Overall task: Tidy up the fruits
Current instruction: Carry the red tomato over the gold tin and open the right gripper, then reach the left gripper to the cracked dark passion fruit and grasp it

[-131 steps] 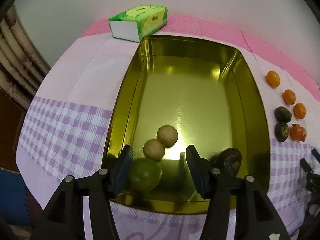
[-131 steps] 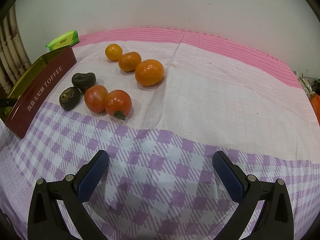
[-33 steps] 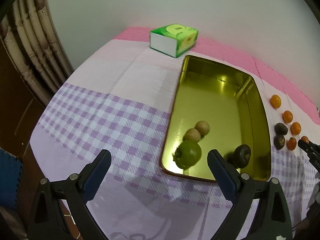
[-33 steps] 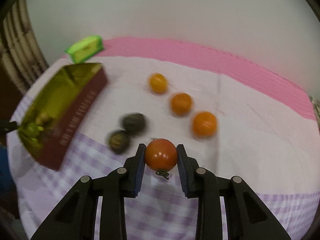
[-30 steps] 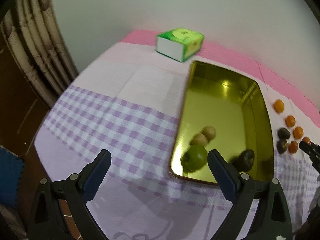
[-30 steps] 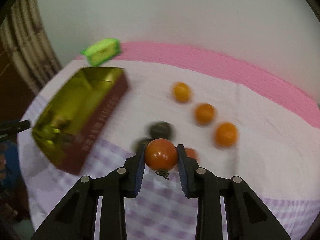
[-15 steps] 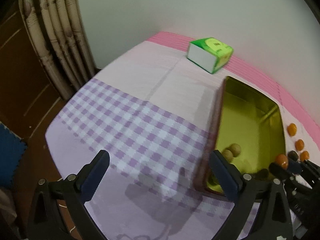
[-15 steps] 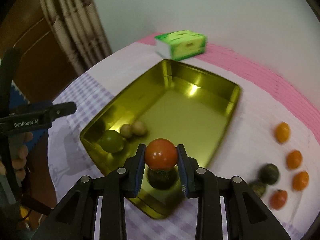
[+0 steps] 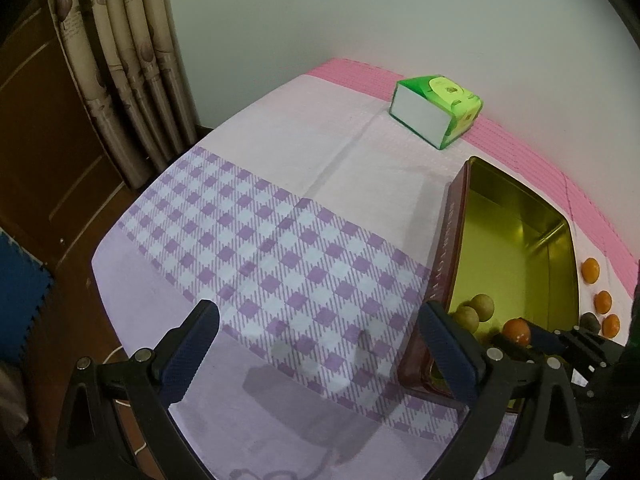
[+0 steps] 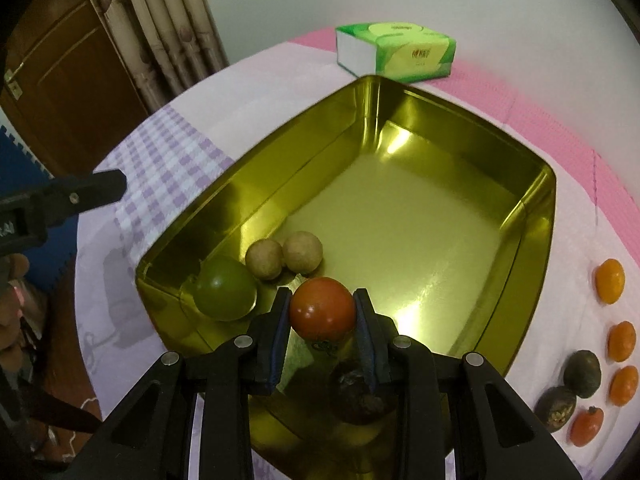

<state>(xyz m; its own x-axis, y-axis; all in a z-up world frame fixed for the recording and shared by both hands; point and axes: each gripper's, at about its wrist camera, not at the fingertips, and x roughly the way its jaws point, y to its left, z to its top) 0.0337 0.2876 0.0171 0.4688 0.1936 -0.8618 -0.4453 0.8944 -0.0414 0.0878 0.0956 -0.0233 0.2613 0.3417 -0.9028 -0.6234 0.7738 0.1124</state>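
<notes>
Right gripper [image 10: 322, 314] pinches a red tomato [image 10: 322, 313] between its blue pads, low centre of the right wrist frame, over the near end of the gold tin [image 10: 536, 240]. In the tin: a green fruit [image 10: 225, 294] at lower left, two tan round fruits [image 10: 284, 258] touching each other just beside it, a dark wrinkled fruit [image 10: 356, 394] under the pads. Left gripper [image 9: 316, 354] jaws spread wide, nothing between them, over checked cloth [image 9: 260, 248]. Green tissue box [image 9: 438, 114] upper right.

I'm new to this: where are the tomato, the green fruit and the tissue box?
tomato [image 10: 322, 314]: right wrist view, its front.
green fruit [image 10: 225, 294]: right wrist view, its top.
tissue box [image 9: 438, 110]: left wrist view, its middle.
</notes>
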